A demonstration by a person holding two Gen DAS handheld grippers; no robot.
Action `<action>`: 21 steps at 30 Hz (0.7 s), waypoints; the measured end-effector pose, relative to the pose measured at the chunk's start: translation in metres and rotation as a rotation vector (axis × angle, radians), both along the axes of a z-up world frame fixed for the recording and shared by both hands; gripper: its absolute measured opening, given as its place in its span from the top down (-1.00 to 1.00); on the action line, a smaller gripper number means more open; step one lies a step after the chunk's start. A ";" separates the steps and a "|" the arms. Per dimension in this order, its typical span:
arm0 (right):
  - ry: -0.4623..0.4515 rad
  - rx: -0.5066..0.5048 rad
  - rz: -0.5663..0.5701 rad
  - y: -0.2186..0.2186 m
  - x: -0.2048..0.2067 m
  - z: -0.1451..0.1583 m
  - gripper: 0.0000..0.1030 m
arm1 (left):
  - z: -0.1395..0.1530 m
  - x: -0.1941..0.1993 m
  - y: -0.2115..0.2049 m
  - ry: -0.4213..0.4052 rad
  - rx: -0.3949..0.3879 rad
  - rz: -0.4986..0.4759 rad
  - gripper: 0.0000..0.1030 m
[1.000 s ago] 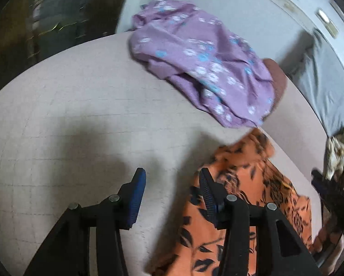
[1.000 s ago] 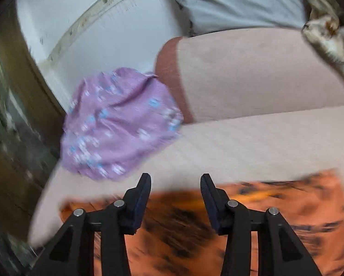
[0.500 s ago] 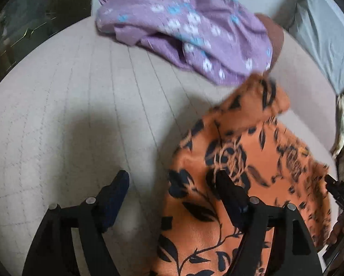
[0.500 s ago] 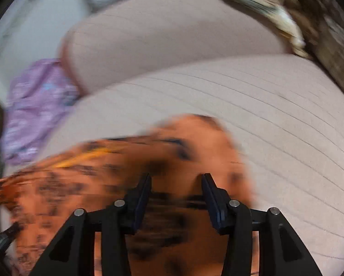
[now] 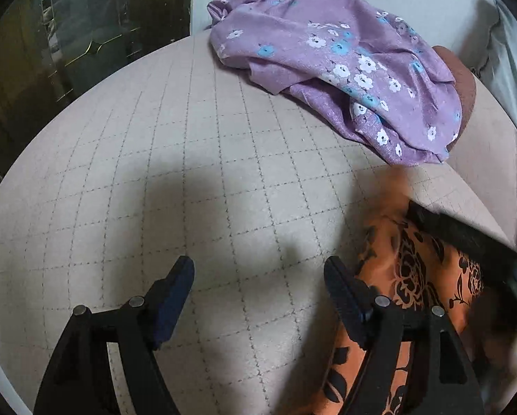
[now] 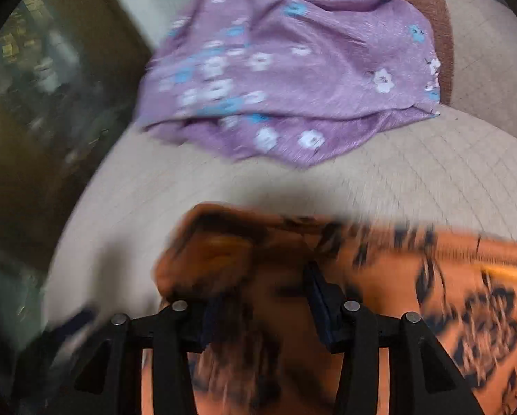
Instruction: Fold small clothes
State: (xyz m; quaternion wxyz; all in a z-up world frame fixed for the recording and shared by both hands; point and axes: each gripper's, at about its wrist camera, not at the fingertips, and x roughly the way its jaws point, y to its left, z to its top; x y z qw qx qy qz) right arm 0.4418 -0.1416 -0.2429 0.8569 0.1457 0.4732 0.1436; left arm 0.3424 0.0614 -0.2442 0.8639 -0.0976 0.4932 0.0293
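Observation:
An orange garment with black flowers (image 5: 417, 276) lies on the beige quilted cushion (image 5: 206, 180), at the lower right in the left wrist view. My left gripper (image 5: 258, 287) is open and empty, over bare cushion just left of the garment. In the right wrist view the orange garment (image 6: 414, 276) is blurred and spreads under my right gripper (image 6: 265, 297), which is open with cloth bunched between its fingers. The right gripper's arm (image 5: 465, 242) shows as a dark blur across the garment.
A crumpled purple floral garment (image 5: 334, 55) lies at the back of the cushion, also in the right wrist view (image 6: 286, 69). A brown armrest (image 5: 462, 83) is behind it. A dark glass cabinet (image 5: 68, 34) stands at the left.
The right gripper swung left across the orange garment and the cloth bunched up at its fingers. The left gripper moved off the garment towards the left and stayed wide open.

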 end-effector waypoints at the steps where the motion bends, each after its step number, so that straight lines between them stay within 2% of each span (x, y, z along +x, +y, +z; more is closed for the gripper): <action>1: -0.011 -0.012 -0.041 -0.002 0.008 -0.004 0.06 | 0.003 0.000 0.000 -0.014 -0.002 -0.006 -0.51; 3: 0.017 0.019 -0.126 -0.018 0.019 -0.012 0.07 | 0.009 0.000 -0.004 -0.040 -0.014 -0.023 -0.51; 4: 0.027 0.068 -0.177 -0.036 0.015 -0.012 0.07 | 0.012 0.001 -0.006 -0.053 -0.020 -0.035 -0.51; 6: -0.026 0.133 -0.238 -0.067 -0.004 -0.003 0.06 | 0.020 -0.002 -0.013 -0.083 -0.028 -0.065 -0.51; 9: -0.095 0.072 -0.354 -0.131 -0.041 0.008 0.06 | 0.022 -0.006 -0.030 -0.109 -0.005 -0.128 -0.51; 14: -0.006 -0.033 -0.624 -0.264 -0.101 -0.009 0.07 | 0.013 -0.011 -0.062 -0.104 0.115 -0.193 -0.51; 16: 0.015 -0.053 -0.688 -0.300 -0.121 -0.017 0.07 | 0.000 -0.007 -0.069 -0.062 0.169 -0.197 -0.51; 17: 0.042 -0.039 -0.727 -0.322 -0.132 -0.030 0.07 | -0.007 -0.006 -0.070 -0.040 0.188 -0.198 -0.51; 19: 0.094 0.024 -0.736 -0.349 -0.140 -0.051 0.12 | -0.016 -0.003 -0.071 -0.025 0.204 -0.201 -0.54; 20: 0.056 0.067 -0.726 -0.356 -0.146 -0.059 0.13 | -0.016 -0.002 -0.071 -0.037 0.208 -0.195 -0.56; 21: 0.032 0.070 -0.725 -0.357 -0.148 -0.058 0.13 | -0.014 -0.002 -0.071 -0.040 0.212 -0.195 -0.56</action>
